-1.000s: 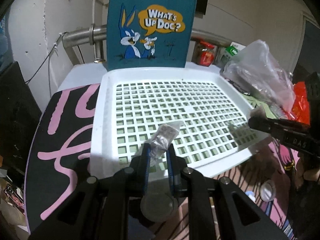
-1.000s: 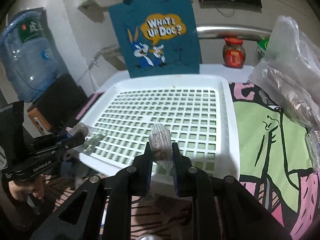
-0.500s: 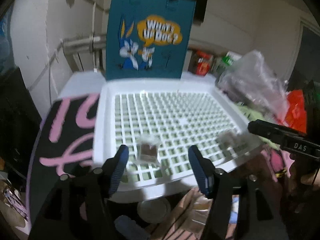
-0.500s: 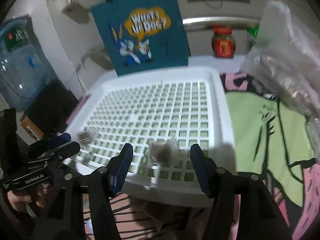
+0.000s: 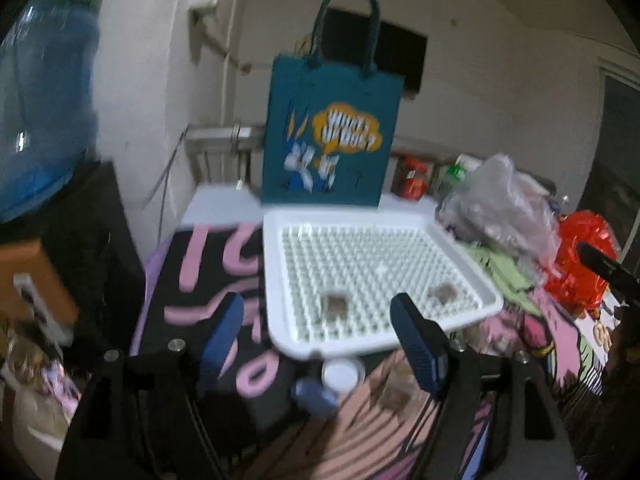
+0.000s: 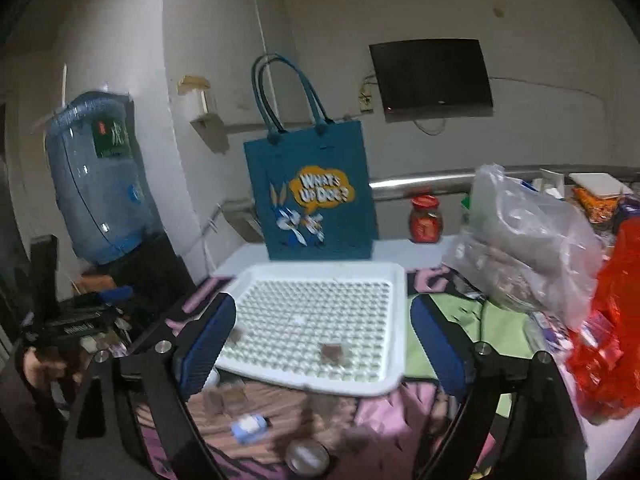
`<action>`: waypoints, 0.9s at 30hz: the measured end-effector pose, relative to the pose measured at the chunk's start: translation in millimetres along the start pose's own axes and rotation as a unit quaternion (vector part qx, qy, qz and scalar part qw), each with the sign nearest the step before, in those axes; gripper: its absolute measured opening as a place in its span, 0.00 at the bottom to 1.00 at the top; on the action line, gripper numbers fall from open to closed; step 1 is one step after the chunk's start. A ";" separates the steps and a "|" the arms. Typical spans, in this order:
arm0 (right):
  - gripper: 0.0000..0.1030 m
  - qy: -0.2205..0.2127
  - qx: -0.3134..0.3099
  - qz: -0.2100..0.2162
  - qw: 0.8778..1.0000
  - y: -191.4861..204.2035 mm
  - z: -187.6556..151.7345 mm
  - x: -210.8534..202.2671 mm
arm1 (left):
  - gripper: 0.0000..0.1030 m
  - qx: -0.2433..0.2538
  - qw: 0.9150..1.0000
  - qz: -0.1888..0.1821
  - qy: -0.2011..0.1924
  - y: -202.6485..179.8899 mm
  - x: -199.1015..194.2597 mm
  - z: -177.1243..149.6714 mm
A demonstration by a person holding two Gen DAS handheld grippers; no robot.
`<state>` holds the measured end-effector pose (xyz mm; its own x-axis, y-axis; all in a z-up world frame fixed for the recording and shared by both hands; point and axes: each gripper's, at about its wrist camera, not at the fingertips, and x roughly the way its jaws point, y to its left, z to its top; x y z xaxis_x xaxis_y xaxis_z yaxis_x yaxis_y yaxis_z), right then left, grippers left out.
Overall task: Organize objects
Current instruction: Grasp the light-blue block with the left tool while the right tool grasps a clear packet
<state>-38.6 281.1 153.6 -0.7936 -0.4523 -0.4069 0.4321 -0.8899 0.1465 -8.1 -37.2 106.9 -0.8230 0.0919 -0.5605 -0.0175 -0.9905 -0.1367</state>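
Observation:
A white slotted tray [image 5: 280, 332] lies on the table; it also shows in the right wrist view [image 6: 396, 320]. Two small clear packets with brown contents lie in it near the front: one [image 5: 337, 305] at the left, one [image 5: 442, 293] at the right. In the right wrist view one packet [image 6: 332, 353] shows clearly. My left gripper [image 5: 320, 344] is open and empty, held back from the tray's front edge. My right gripper [image 6: 320, 344] is open and empty, also back from the tray. More small packets [image 5: 394, 396] lie on the table in front of the tray.
A teal Bugs Bunny bag [image 6: 312, 208] stands behind the tray. Clear plastic bags [image 6: 528, 240] and a red bag [image 6: 612, 320] sit at the right. A red jar [image 6: 425, 220] stands at the back. A water jug [image 6: 96, 188] is at the left. A small round lid [image 5: 343, 374] lies near the tray's front.
Both grippers opened, let go of their packets into the tray, then pulled back and up away from it. The two packets now lie in the tray.

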 end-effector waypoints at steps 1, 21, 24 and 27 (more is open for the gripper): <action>0.87 0.011 -0.005 -0.002 1.000 -0.6 -6.5 3.0 | 0.74 -0.006 1.000 -0.003 0.010 0.6 3.9 -8.0; 0.54 0.222 -0.016 -0.013 0.975 -17.5 -99.2 88.5 | 0.37 -0.011 0.991 0.030 0.132 -2.2 66.9 -66.7; 0.36 0.225 -0.013 -0.006 0.974 -18.5 -98.6 90.0 | 0.19 -0.008 0.991 0.020 0.134 -3.4 65.5 -68.3; 0.29 0.222 -0.018 -0.004 0.975 -16.0 -98.3 87.9 | 0.19 -0.002 0.991 0.013 0.134 -5.9 62.3 -69.9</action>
<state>-73.1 261.4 26.8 -0.5364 -0.3674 -0.7598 0.4477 -0.8871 0.1128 -19.6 -18.5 15.7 -0.6428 0.0911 -0.7606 0.0045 -0.9924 -0.1227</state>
